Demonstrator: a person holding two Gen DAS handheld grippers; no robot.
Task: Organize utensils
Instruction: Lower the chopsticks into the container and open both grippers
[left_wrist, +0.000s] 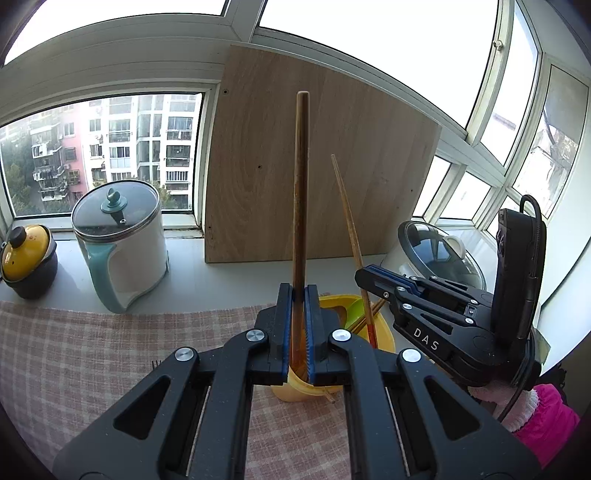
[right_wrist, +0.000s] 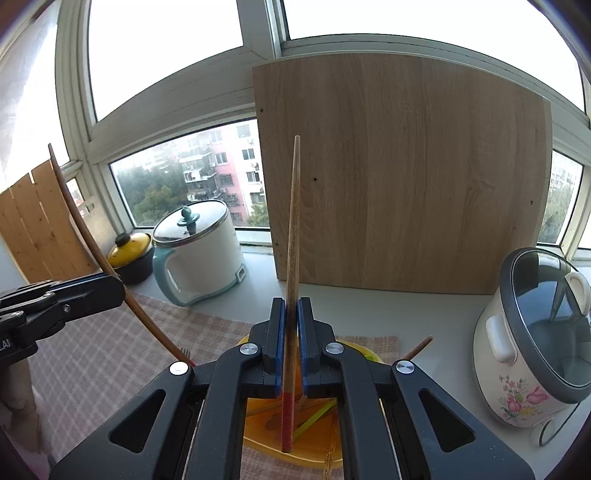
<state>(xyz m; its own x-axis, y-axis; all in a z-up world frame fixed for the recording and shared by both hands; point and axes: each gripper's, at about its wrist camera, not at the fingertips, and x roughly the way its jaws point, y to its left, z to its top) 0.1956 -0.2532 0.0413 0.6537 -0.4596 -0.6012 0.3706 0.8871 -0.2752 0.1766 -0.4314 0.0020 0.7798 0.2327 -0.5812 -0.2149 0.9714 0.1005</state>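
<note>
Over one yellow bowl (right_wrist: 258, 435), two tools (left_wrist: 298, 295) (right_wrist: 291, 306) each grip one wooden utensil (left_wrist: 300, 206) (right_wrist: 291, 236)

Home kitchen windowsill, electric pot (left_wrist: 122, 243), rice cooker (right_wrist: 532, 339), checked cloth (left_wrist: 92, 343), apartment blocks outside

Bright bay window (left_wrist: 110, 155) over a pale sill

At twelve o'clock a light oak-veneer board (right_wrist: 402, 173) leaned against the white window frame; a pink checked tablecloth (left_wrist: 92, 350) covered the table at seven o'clock.
</note>
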